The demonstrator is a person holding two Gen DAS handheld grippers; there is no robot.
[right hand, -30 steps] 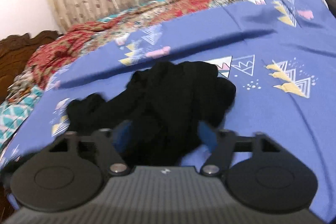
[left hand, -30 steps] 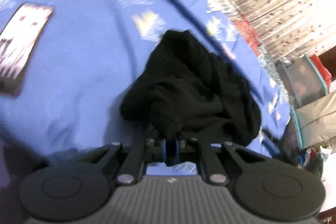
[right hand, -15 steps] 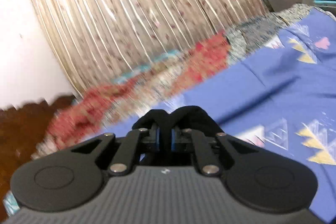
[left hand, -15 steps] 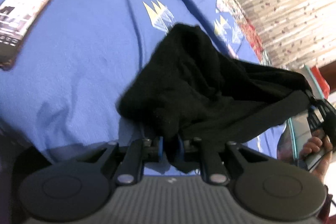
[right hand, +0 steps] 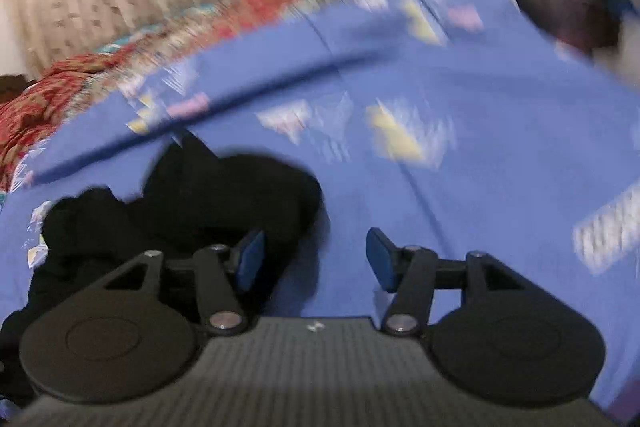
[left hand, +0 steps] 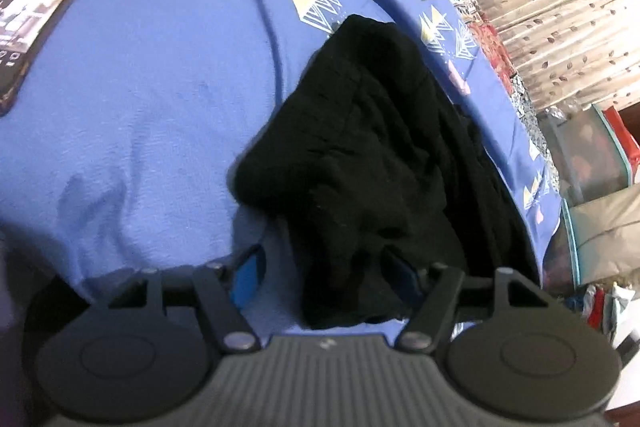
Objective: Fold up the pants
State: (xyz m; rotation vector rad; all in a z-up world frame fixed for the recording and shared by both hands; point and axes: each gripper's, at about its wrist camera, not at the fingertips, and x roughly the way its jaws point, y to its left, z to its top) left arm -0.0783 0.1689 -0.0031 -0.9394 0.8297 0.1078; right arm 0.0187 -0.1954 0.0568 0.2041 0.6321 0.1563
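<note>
Item: black pants (left hand: 372, 163), one pair, bunched in a heap on a blue printed bedsheet (left hand: 160, 107). Not folded; no clean edge, waistband or leg can be told apart in the dark cloth.

Left gripper (left hand: 324, 271): jaws apart, having just been opening. A lobe of the pants lies loose between the blue pads, nearer the right-hand pad (left hand: 404, 273); the left-hand pad (left hand: 248, 277) stands clear of it over bare sheet. Nothing clamped.

Right gripper (right hand: 314, 261): jaws apart, likewise just opened, with only blue sheet in the gap. The pants (right hand: 180, 211) lie to the left of it in the right wrist view, behind the left-hand pad (right hand: 250, 261). This view is motion-blurred.

Lie of the heap: from the left gripper it runs forward and slightly rightward, long axis roughly along the gripper's own line, toward the far bed edge.

Nearer hand: the left, judged by cloth already within its gap; the right would need to shift sideways to reach any.

Also present: a smartphone (left hand: 44, 11), screen lit, on the sheet well left of the pants; patterned curtain (left hand: 560, 7) beyond.
</note>
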